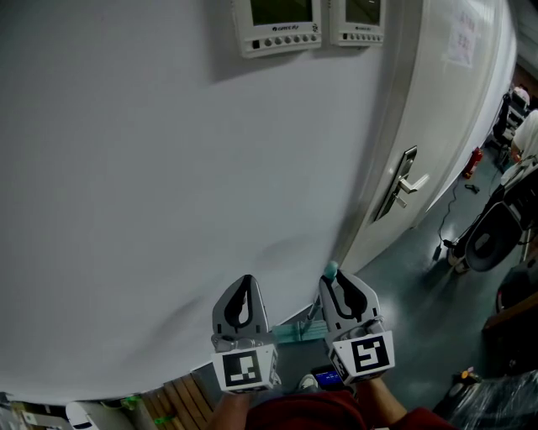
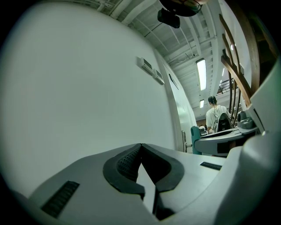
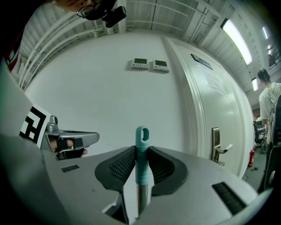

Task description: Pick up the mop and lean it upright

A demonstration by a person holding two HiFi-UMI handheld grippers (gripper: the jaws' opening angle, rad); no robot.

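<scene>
Nearest the head camera, dark red clothing [image 1: 315,413] along the bottom edge, cut off by the frame. Just above it, two grey hand-held grippers, each carrying a white cube of black square markers, both pointing level at a plain white wall [image 1: 168,168].

Left gripper [image 1: 245,281]: clenched, black ribbed pads [image 2: 125,161] tip to tip with nothing between them, near the wall.

Right gripper [image 1: 336,282]: clamped on the teal plastic grip of a long mop [image 3: 141,165], just under the rounded cap with its hanging hole. Mop upright, close in front of the wall, bare metal shaft dropping out of sight below the jaws. From the head camera, only the teal cap showing above the jaws. Lower down between the grippers, a pale teal piece [image 1: 292,332], possibly the mop's head, too small to tell.

High on the wall, two white control panels [image 1: 277,25] side by side, tops cut off. To the right, a white door [image 1: 445,126] with a silver lever handle [image 1: 405,183]. Beyond it, grey floor [image 1: 412,285], a small red fire extinguisher [image 1: 473,162], and a person [image 2: 216,115] wearing a backpack, far off.
</scene>
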